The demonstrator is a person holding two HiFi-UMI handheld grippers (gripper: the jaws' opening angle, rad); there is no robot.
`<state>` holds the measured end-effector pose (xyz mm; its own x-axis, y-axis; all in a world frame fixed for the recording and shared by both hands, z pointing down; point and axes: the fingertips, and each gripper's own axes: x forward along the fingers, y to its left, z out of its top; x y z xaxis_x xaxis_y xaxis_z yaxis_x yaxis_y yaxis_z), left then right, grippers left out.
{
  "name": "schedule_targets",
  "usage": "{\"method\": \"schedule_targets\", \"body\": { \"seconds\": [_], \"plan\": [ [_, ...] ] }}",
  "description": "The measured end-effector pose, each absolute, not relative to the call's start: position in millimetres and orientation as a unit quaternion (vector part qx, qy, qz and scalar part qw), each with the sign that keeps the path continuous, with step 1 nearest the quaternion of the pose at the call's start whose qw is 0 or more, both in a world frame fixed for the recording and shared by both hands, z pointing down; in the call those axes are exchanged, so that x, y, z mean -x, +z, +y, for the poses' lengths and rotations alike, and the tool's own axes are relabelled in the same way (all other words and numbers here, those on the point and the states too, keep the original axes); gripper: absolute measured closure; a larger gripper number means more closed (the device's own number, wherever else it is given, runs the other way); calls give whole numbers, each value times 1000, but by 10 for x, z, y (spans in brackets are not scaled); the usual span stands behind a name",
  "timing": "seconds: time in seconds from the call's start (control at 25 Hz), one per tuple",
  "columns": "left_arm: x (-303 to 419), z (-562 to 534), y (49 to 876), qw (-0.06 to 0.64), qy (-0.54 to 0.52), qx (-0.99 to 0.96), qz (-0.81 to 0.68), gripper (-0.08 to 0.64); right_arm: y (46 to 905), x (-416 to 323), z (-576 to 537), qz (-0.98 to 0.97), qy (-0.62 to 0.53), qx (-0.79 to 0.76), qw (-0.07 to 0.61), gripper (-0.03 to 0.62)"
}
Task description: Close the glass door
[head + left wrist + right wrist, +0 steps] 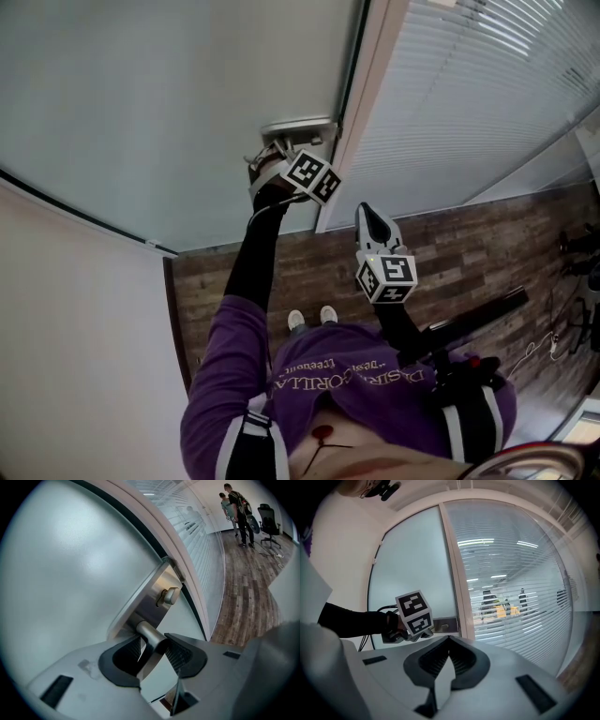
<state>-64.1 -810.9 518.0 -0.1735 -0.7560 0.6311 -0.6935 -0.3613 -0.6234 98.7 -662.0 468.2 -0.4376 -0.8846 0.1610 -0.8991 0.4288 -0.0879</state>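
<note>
The frosted glass door [169,103] carries a metal lock plate [298,127] at its edge, close along the pale door frame [361,112]. My left gripper [272,155] reaches up to that plate. In the left gripper view its jaws [152,651] are closed on the silver lever handle [149,634], just below the plate's thumb-turn [169,596]. My right gripper [367,214] hangs free to the right of the frame, shut with nothing in it. In the right gripper view its pads meet [449,641], and the left gripper's marker cube [415,612] shows at the door.
A glass wall with white blinds [487,94] runs right of the frame. Wood-pattern floor [450,253] lies below, with cables and chair legs at the far right [572,309]. Two people [236,513] and an office chair [269,522] stand far down the corridor.
</note>
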Motion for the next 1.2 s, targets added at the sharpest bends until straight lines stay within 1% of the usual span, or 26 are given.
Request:
{"method": "schedule_targets", "body": {
  "seconds": [0.12, 0.24, 0.4, 0.6, 0.88, 0.96, 1.12, 1.2],
  "plan": [
    [661, -8105, 5180, 24, -521, 640, 565, 414, 4683, -1060, -6574, -838, 84, -537, 44, 595],
    [646, -8116, 5155, 35, -517, 641, 566, 413, 4655, -1117, -6576, -834, 83, -545, 41, 595],
    [645, -8108, 5177, 34, -513, 644, 566, 411, 4647, -1137, -6522, -832, 81, -547, 36, 595],
    [630, -8087, 5149, 58, -505, 645, 571, 411, 4626, -1179, -6468, -831, 81, -550, 33, 595],
    [618, -7993, 5080, 144, -519, 623, 567, 411, 4624, -1264, -6465, -827, 81, -555, 30, 595],
    [624, -7915, 5047, 156, -513, 620, 573, 411, 4619, -1257, -6474, -829, 81, -553, 29, 595],
    [714, -7624, 4908, 150, -460, 631, 606, 413, 4600, -1196, -6463, -833, 80, -546, 26, 595],
    [804, -7452, 4853, 118, -413, 648, 629, 413, 4582, -1136, -6460, -838, 77, -540, 25, 595]
  ]
}}
